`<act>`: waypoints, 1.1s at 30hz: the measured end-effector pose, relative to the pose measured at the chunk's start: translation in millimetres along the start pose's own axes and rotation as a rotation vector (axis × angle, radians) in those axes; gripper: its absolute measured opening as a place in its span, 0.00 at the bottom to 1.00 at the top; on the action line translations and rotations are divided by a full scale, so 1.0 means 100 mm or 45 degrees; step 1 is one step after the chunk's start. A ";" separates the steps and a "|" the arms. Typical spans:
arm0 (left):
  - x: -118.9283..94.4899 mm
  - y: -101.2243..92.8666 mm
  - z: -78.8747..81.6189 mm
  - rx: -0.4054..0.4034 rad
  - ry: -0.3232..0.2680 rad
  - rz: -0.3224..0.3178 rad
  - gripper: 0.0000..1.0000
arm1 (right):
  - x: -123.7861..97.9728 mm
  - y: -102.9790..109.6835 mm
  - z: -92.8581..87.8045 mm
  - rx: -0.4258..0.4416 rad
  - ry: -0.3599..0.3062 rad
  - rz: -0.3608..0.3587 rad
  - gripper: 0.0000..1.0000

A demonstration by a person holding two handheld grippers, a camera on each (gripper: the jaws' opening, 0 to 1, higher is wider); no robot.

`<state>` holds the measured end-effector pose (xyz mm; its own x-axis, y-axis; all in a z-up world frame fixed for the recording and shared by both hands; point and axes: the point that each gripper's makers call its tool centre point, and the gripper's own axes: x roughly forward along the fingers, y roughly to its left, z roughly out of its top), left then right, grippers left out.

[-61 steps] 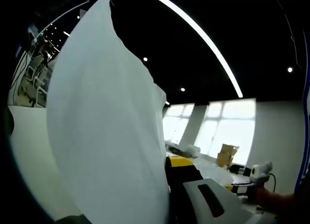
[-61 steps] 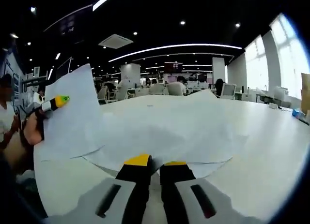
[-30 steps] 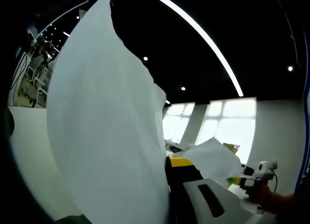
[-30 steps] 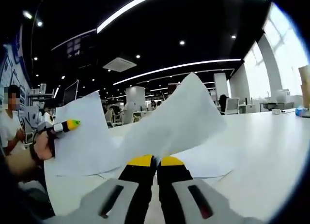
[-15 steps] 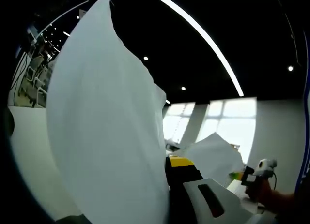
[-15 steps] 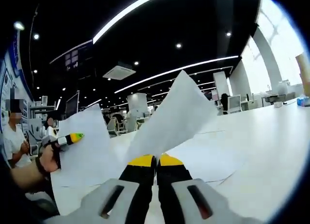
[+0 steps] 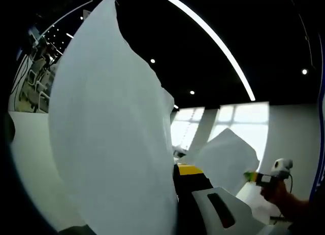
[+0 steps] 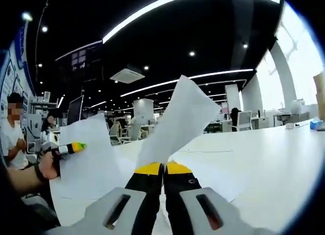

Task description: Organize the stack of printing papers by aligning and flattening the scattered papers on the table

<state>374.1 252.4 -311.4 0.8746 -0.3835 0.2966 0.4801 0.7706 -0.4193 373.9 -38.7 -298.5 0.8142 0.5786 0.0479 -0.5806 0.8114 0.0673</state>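
Observation:
In the left gripper view a large white sheet [image 7: 106, 133] stands upright, pinched in my left gripper [image 7: 175, 175]; it hides the left jaw, and the yellow-tipped right jaw shows beside it. At the right of that view the right gripper [image 7: 261, 178] holds up a second white sheet [image 7: 223, 159]. In the right gripper view my right gripper [image 8: 163, 169] is shut on that second sheet [image 8: 177, 121], which rises steeply off the white table [image 8: 269, 164]. The left gripper [image 8: 71, 147] shows at the left with its sheet [image 8: 91, 159]. More papers [image 8: 213, 181] lie flat behind the jaws.
A seated person [image 8: 12, 136] is at the far left of the right gripper view. Desks and chairs [image 8: 238, 124] stand far behind the table. Bright windows [image 7: 238, 128] fill the back wall. The table runs wide to the right.
My right gripper has lifted its sheet off the table, and it now stands higher and steeper. The left gripper and its sheet have stayed in place.

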 end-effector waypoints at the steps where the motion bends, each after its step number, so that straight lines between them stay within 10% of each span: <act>1: 0.00 -0.01 0.00 0.000 0.000 0.000 0.06 | 0.00 0.00 0.03 -0.005 -0.003 0.002 0.00; 12: -0.01 -0.03 -0.01 0.002 0.002 0.003 0.06 | -0.02 0.07 0.27 -0.172 -0.038 -0.003 0.00; 33: 0.00 0.00 0.00 -0.001 0.000 0.006 0.06 | -0.06 0.15 0.57 -0.161 -0.110 0.052 0.00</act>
<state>373.9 252.4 -311.2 0.8769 -0.3799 0.2944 0.4759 0.7721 -0.4212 360.1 -34.9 -240.8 0.7836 0.6066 0.1342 -0.6044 0.7943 -0.0619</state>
